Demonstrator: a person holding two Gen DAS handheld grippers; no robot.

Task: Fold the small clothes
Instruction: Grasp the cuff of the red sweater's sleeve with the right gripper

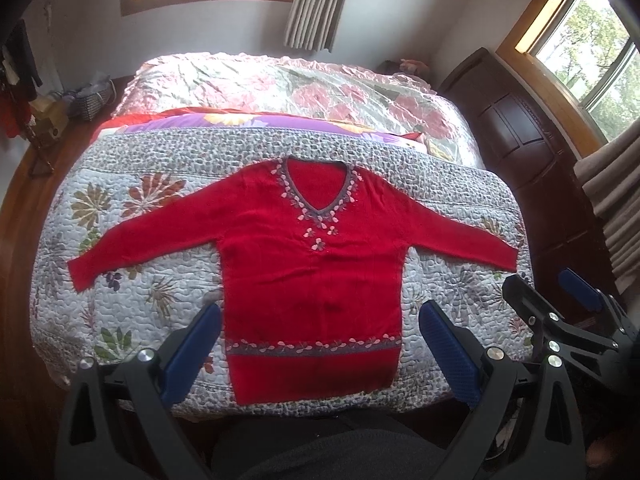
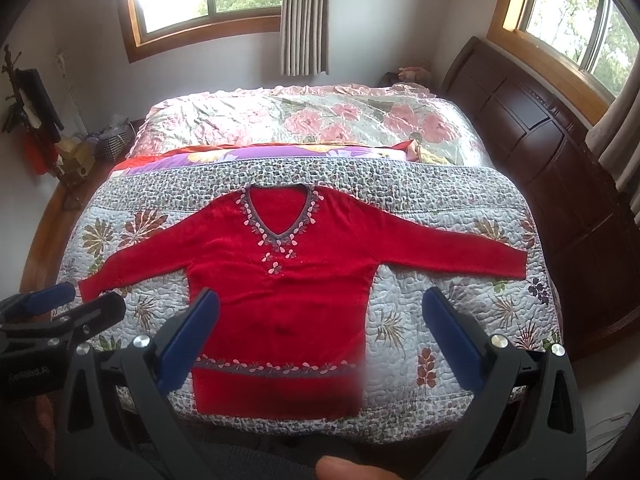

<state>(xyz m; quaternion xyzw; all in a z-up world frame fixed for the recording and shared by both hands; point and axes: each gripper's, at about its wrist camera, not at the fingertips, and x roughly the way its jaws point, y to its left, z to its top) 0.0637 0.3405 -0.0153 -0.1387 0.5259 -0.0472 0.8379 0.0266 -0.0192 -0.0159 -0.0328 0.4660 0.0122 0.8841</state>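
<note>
Red sweater point(image 1: 312, 280) spread flat on a quilted bed point(image 1: 256, 76), both tongs held back from it.

The bed is the widest thing, its near end covered by a pale puckered quilt point(image 1: 132, 292) stitched with leaf and flower shapes. On the quilt, at the bed's near end, lies the knit sweater, front up, both long sleeves angled outward, its V-neck and hem trimmed with small pink petal motifs on a grey band. Nearer than the bed's foot edge, the left gripper point(image 1: 320, 344) and right gripper point(image 2: 320, 332) hang spread wide, ribbed blue pads point(image 2: 452, 344) on black arms, gripping nothing and clear of the cloth.
</note>
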